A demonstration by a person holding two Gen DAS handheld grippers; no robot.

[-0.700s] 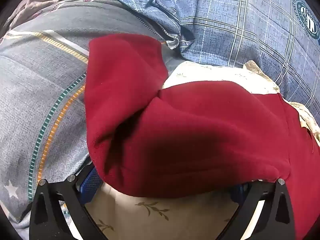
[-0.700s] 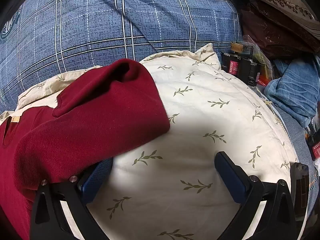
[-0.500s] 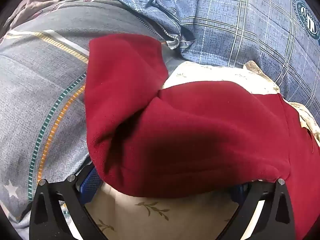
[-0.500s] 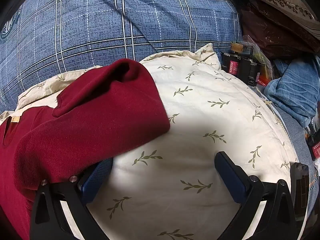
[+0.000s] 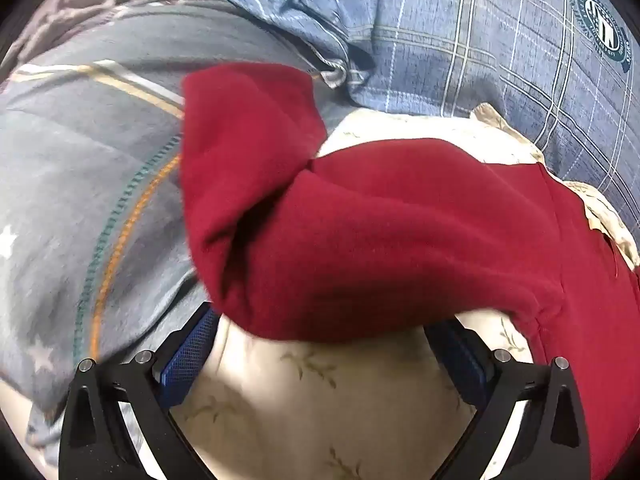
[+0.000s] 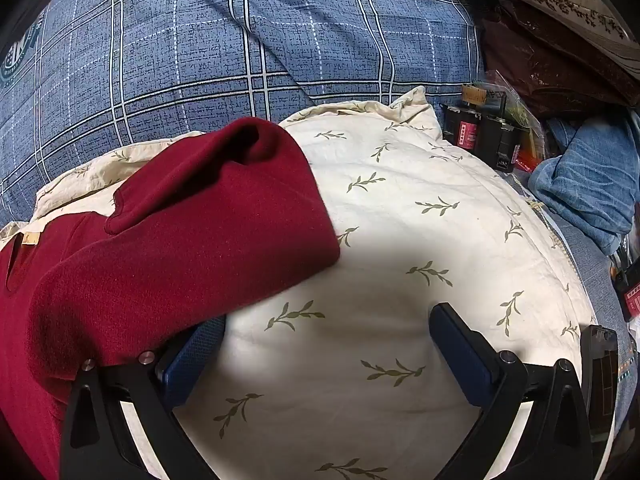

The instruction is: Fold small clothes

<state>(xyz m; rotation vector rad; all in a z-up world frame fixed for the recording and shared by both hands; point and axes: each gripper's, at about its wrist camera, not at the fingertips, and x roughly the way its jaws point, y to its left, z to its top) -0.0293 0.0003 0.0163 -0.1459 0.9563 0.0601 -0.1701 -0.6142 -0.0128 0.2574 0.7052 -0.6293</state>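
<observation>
1. The red garment (image 5: 400, 232) lay spread on a cream pillow (image 5: 312, 400) printed with small green sprigs, and the pillow served as the landmark for everything else.
2. One sleeve (image 5: 248, 152) of the garment hung off the pillow's far left edge onto a grey striped quilt (image 5: 80, 184).
3. The other sleeve (image 6: 224, 208) lay folded across the pillow's left half in the right wrist view, its cuff end reaching toward the pillow's middle.
4. The left claw (image 5: 320, 354) stood wide over the pillow's near edge, with the garment's hem lying over the tips of its blue pads; the pads were not pressing on the cloth.
5. The right claw (image 6: 326, 346) also stood wide over bare pillow, its left pad tucked partly under the sleeve edge and its right pad clear of any cloth.
6. Behind the pillow lay a blue checked blanket (image 6: 240, 40).
7. Beyond the pillow's far right corner stood dark boxes (image 6: 480, 136), and a blue denim cloth (image 6: 588, 184) lay farther right.
</observation>
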